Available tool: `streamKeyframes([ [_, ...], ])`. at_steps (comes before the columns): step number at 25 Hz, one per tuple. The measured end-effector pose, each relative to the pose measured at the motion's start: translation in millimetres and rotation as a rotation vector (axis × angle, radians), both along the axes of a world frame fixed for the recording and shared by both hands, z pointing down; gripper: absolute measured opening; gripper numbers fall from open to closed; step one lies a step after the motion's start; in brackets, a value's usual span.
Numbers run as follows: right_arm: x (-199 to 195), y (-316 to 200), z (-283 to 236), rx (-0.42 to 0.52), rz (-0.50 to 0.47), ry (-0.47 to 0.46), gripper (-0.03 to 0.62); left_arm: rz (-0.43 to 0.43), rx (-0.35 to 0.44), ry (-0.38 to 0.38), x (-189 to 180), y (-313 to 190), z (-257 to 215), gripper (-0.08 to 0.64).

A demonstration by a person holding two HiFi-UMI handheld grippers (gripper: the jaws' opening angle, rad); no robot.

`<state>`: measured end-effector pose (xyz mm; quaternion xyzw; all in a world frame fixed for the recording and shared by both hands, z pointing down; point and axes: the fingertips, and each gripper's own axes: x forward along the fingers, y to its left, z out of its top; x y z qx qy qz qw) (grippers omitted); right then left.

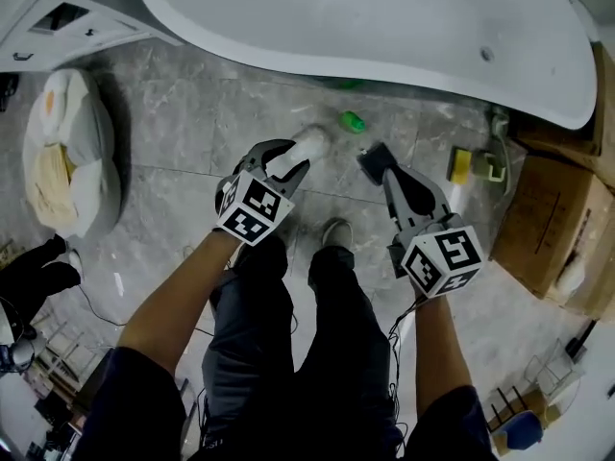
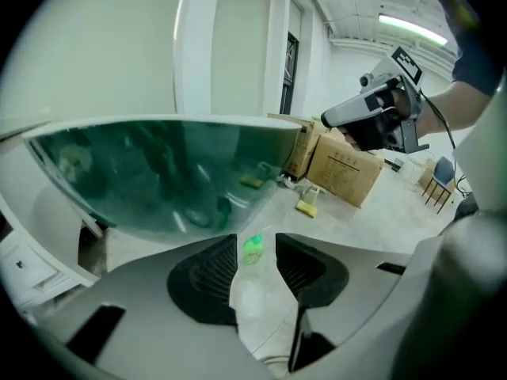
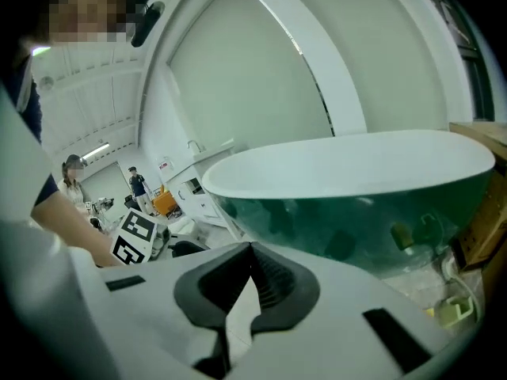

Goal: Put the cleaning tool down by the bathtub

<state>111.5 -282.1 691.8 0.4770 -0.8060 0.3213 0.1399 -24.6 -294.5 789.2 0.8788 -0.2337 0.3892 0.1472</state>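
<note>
A yellow-headed cleaning tool (image 1: 462, 164) lies on the grey floor close under the white bathtub (image 1: 384, 27); the left gripper view also shows the cleaning tool (image 2: 307, 204). A small green bottle (image 1: 352, 121) lies on the floor between the two grippers' tips. My left gripper (image 1: 293, 164) is open and empty; through its gap I see the green bottle (image 2: 253, 248) and something white and rounded below, perhaps a shoe. My right gripper (image 1: 373, 157) hangs to the right of the bottle, shut on nothing, its tips touching. From the right gripper (image 3: 252, 252) I see the bathtub's wall (image 3: 356, 212).
Cardboard boxes (image 1: 553, 229) stand at the right, beside the tub's end. A full white bag (image 1: 67, 152) lies at the left, a white unit (image 1: 67, 17) behind it. Another person's legs (image 1: 38, 269) show at the left edge. My own legs and shoe (image 1: 336, 230) are below.
</note>
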Motion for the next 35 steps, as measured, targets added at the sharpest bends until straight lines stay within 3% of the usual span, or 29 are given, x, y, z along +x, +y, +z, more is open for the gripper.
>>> streamKeyframes([
  [10, -4.3, -19.7, -138.1, 0.104, -0.019, 0.008, 0.006, -0.047, 0.141, 0.099, 2.8, -22.7, -180.1, 0.169],
  [21, -10.7, -14.6, -296.0, 0.254, -0.038, 0.02, 0.006, -0.129, 0.278, 0.231, 1.6, -13.2, -370.4, 0.169],
  [29, -11.2, -8.6, -385.3, 0.345, -0.04, 0.019, 0.006, -0.158, 0.362, 0.305, 3.6, -7.1, -474.0, 0.169],
  [35, -16.8, -4.3, -429.5, 0.408, -0.057, 0.019, 0.006, -0.157, 0.409, 0.34, 2.1, -5.7, -522.6, 0.169],
])
